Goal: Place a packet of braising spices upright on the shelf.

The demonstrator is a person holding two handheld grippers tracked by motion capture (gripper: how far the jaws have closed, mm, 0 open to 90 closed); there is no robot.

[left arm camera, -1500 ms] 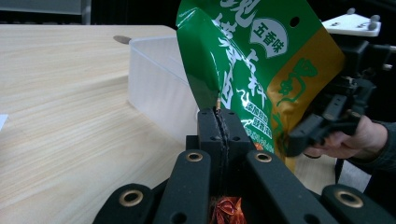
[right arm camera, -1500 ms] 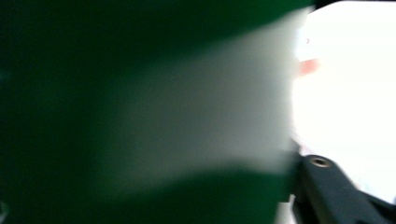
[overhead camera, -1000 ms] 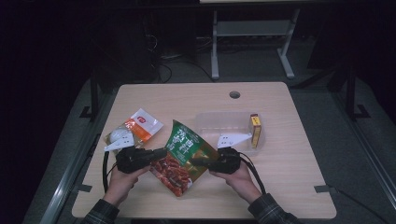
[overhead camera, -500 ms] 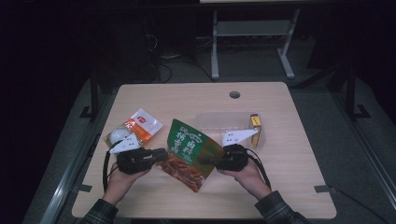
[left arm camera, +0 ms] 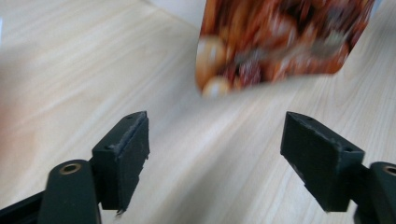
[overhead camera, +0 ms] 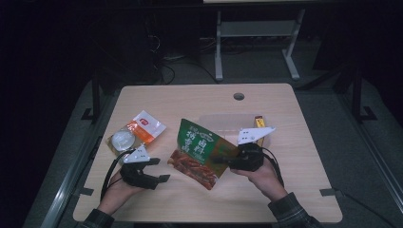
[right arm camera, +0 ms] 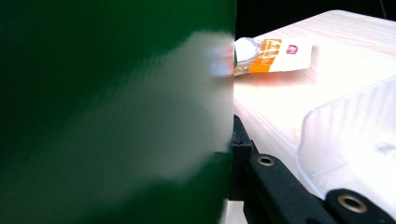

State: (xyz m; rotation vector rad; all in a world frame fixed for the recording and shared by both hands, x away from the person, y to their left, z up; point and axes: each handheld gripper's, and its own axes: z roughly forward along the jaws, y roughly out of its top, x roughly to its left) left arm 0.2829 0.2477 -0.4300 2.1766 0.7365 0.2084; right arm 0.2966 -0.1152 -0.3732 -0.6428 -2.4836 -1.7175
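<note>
Gripping the green snack bag (overhead camera: 203, 153) by its right edge, the right gripper (overhead camera: 227, 160) holds it tilted above the table (overhead camera: 190, 99), just right of the table's middle; its jaws are clamped on the bag. In the right gripper view the bag's green face (right arm camera: 112, 93) stands close at 9 o'clock, pinched against a black jaw at 5 o'clock. From there, a clear tray (right arm camera: 355, 140) sits at 3 o'clock and a white-and-orange pouch (right arm camera: 271, 56) at 1 o'clock.

At 8 o'clock from the bag in the high view, the left gripper (overhead camera: 159, 169) sits apart from it, jaws spread wide and grasping nothing. In the left gripper view the bag's lower corner (left arm camera: 280, 42) hangs at 12 o'clock, beyond the parted jaws and clear of both.

On the table, the pouch (overhead camera: 142, 129) lies at 10 o'clock from the bag, the tray (overhead camera: 223, 121) at 1 o'clock, and a small yellow box (overhead camera: 259, 124) just past the tray's right end.
</note>
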